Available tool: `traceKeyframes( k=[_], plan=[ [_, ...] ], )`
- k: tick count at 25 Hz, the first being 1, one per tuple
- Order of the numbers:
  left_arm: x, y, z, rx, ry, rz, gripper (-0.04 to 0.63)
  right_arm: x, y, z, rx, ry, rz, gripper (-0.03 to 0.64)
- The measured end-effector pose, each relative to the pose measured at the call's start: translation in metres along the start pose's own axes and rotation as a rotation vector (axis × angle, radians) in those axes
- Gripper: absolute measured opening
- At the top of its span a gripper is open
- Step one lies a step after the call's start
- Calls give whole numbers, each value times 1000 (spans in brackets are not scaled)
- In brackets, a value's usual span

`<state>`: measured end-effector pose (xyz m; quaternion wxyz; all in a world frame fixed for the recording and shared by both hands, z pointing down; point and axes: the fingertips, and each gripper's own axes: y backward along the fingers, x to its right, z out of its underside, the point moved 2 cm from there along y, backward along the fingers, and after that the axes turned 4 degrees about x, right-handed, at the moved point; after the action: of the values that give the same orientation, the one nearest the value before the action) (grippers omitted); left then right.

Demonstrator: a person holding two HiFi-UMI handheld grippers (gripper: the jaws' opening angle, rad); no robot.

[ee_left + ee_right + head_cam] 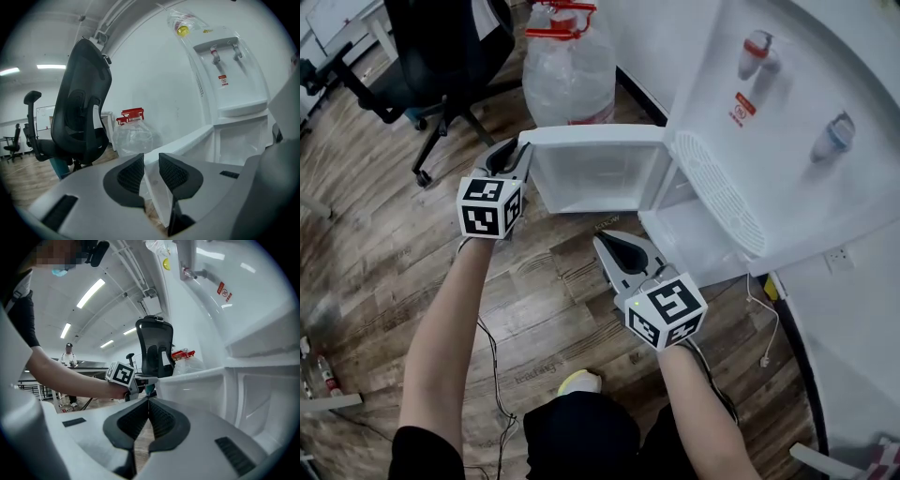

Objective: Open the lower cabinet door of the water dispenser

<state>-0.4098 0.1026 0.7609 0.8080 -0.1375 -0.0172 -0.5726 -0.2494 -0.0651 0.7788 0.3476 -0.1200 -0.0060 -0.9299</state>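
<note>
Left gripper point(151, 161) clamps door point(183, 143) edge; head view hides contact.

Left gripper point(151, 161) sits bottom centre. Its black ribbed pads point(131, 174) are clamped on the free edge of the white lower cabinet door point(190, 139), one pad on each face. The door's top edge runs up-right to the white plastic water dispenser point(229, 79) at upper right, which has a red tap point(215, 52), a blue tap point(236, 49) and an open lower compartment point(239, 143). Black mesh office chair point(84, 108) is at left. Clear plastic water jug with red cap point(133, 136) stands centre, behind the jaws. Wooden floor point(28, 173) is at lower left.
</note>
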Motion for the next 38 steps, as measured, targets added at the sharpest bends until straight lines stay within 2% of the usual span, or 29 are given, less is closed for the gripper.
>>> traceKeyframes(
  k=[9,19,25,27,30,38],
  plan=[
    [-9,-20,-3,-12,-10,-15,110,5,8,7,-5,-17,11,23],
    [1,6,-8,-3,1,-22,114,10,34,0,31,-39,24,23],
    [30,38,-7,0,48,49,110,11,67,-3,44,-36,40,23],
    [47,47,-7,0,68,79,76,11,79,-6,60,-53,50,23],
    [81,58,-10,4,92,141,44,10,96,-14,85,-52,59,23],
    [181,92,-27,43,152,336,15,12,143,-20,88,-28,111,23]
  ],
)
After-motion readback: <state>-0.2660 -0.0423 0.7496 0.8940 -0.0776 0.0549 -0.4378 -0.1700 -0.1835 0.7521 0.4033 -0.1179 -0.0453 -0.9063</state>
